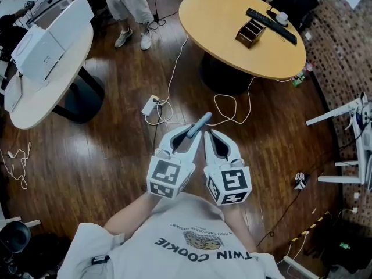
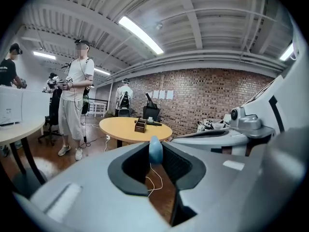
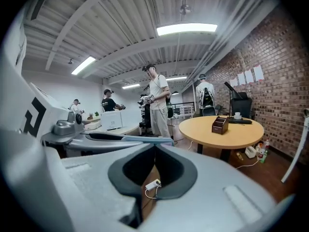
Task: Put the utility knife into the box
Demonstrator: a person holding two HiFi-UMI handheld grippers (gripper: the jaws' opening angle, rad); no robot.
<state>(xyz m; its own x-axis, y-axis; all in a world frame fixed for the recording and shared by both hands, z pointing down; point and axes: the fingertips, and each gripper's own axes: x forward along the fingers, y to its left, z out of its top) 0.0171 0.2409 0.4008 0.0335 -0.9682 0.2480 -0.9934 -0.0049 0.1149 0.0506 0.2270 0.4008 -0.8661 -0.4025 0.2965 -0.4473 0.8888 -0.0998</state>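
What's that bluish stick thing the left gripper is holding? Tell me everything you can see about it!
It is the utility knife, a slim, bluish-grey bar that looks like plastic, with a rounded far end. The left gripper is shut on its near part, so the rest pokes out forward past the jaws, slanting up and to the right in the head view. It is held in the air above the wooden floor and touches only that gripper. No blade can be seen sticking out.

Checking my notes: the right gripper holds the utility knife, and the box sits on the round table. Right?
No, the left gripper holds the utility knife; the left gripper view shows it. The box does sit on the round table.
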